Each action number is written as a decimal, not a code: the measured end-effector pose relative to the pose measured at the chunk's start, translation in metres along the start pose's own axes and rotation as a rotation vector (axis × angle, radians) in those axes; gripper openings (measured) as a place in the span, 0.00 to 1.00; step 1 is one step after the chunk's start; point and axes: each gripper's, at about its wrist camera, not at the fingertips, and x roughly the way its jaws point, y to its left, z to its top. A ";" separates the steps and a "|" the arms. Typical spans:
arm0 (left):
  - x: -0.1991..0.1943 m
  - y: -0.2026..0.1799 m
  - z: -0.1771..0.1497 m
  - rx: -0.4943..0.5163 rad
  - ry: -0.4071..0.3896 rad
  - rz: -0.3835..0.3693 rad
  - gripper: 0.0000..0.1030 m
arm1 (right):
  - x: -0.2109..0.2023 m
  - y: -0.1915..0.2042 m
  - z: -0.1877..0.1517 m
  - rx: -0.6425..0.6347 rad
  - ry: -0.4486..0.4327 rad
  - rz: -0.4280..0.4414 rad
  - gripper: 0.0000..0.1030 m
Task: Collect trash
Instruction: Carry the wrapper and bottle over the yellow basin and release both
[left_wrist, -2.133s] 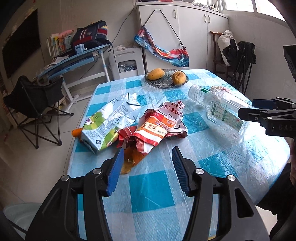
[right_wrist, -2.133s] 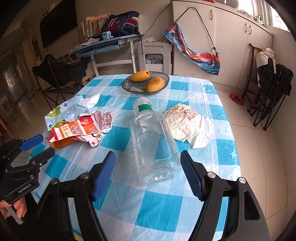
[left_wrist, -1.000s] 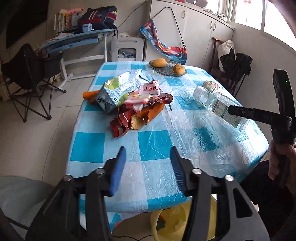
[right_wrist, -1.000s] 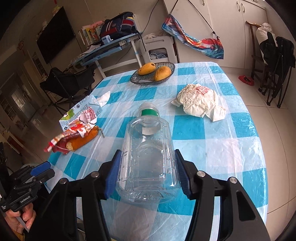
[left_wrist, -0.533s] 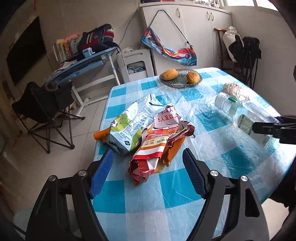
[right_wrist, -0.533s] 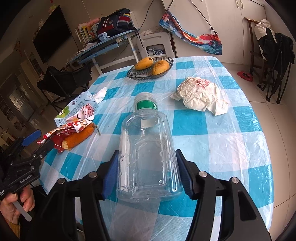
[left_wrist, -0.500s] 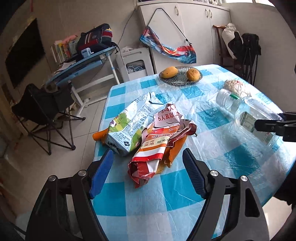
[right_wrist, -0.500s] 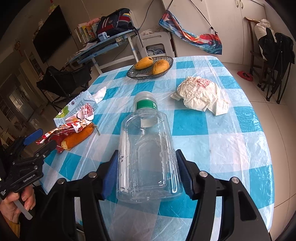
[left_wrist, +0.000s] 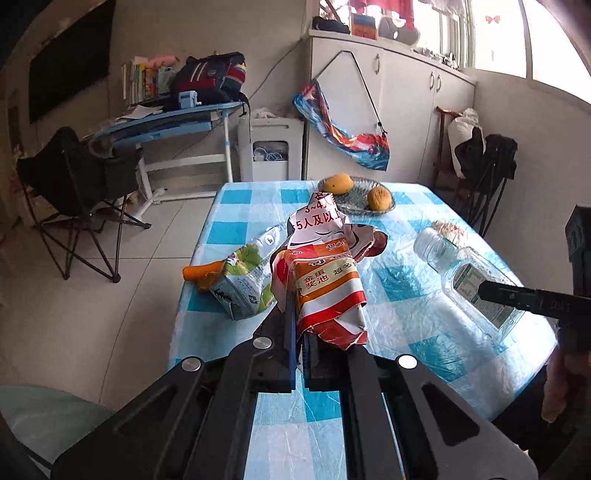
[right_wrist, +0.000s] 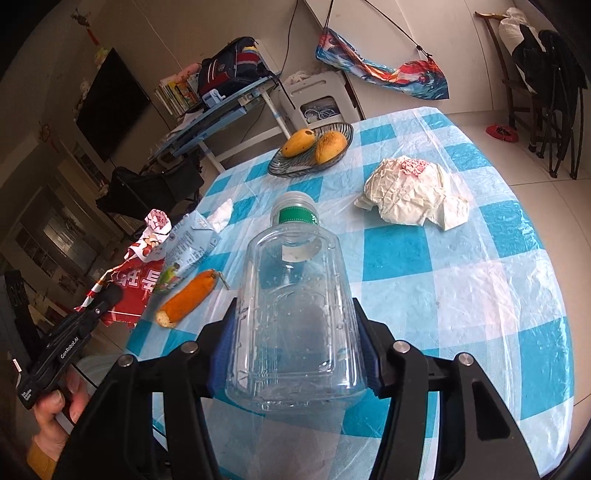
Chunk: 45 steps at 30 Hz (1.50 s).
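Note:
My left gripper (left_wrist: 300, 325) is shut on a red, orange and white snack wrapper (left_wrist: 323, 273) and holds it above the checked table (left_wrist: 402, 295). The wrapper also shows in the right wrist view (right_wrist: 136, 280), pinched by the left gripper (right_wrist: 110, 295). My right gripper (right_wrist: 295, 325) is shut on a clear plastic bottle (right_wrist: 295, 314) with a green neck band, lifted over the table; it also shows in the left wrist view (left_wrist: 469, 280). A green milk carton (left_wrist: 243, 280), a corn cob (right_wrist: 188, 299) and crumpled white paper (right_wrist: 410, 192) lie on the table.
A glass dish (right_wrist: 310, 162) with two mangoes stands at the table's far end. A folding chair (left_wrist: 74, 192) and a blue desk (left_wrist: 166, 125) stand on the floor to the left. Another chair (left_wrist: 484, 173) with bags stands at the right.
My left gripper has shut on the snack wrapper and lifted it off the table, baring the corn cob. My right gripper still holds the bottle, now a little higher.

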 end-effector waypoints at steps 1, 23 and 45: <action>-0.006 0.001 0.001 -0.012 -0.005 -0.007 0.03 | -0.003 0.001 0.000 0.005 -0.003 0.012 0.54; -0.098 -0.025 -0.086 -0.078 0.044 -0.115 0.03 | -0.073 0.049 -0.140 -0.020 0.185 0.145 0.54; -0.110 -0.042 -0.134 -0.067 0.139 -0.163 0.03 | -0.058 0.065 -0.180 -0.131 0.321 -0.011 0.57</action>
